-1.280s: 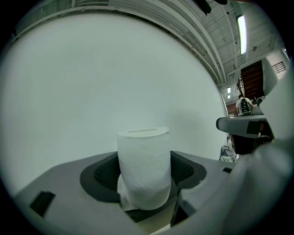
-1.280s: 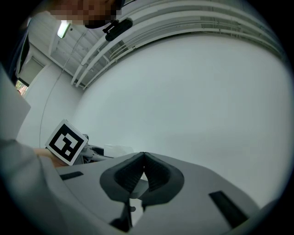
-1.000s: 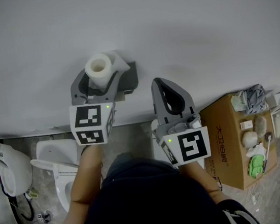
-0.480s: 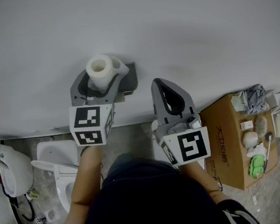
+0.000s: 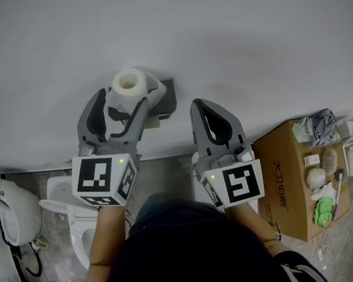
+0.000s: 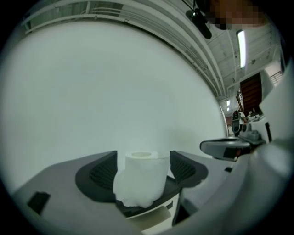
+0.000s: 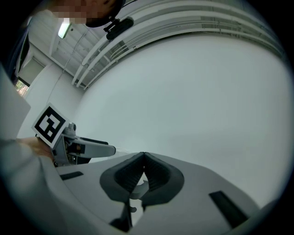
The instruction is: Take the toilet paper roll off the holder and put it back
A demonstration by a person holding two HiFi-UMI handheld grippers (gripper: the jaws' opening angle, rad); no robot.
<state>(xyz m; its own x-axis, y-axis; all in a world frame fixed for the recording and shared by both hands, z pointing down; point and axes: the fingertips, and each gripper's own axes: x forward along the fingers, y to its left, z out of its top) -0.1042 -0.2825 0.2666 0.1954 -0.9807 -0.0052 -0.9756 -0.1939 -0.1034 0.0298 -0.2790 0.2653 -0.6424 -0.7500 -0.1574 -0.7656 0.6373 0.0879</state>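
The white toilet paper roll (image 5: 129,84) stands on end on the dark grey holder (image 5: 166,100) fixed to the white wall. My left gripper (image 5: 129,101) is just in front of it, its jaws opening wide. In the left gripper view the roll (image 6: 140,176) stands between the two dark pads (image 6: 102,173), with a gap on each side, and a loose torn end hangs at its base. My right gripper (image 5: 209,106) is off to the right of the holder, shut with nothing in it. Its pads (image 7: 154,172) meet at the tip.
Below the wall lies a tiled floor with a white toilet (image 5: 70,212) at the left and another white fixture (image 5: 8,211) further left. At the right a cardboard box (image 5: 291,180) carries cloths and small items. The person's dark clothing fills the bottom middle.
The left gripper has drawn back from the wall and down-left, and its jaws have spread off the roll. The roll stays on the holder. The right gripper has not moved.
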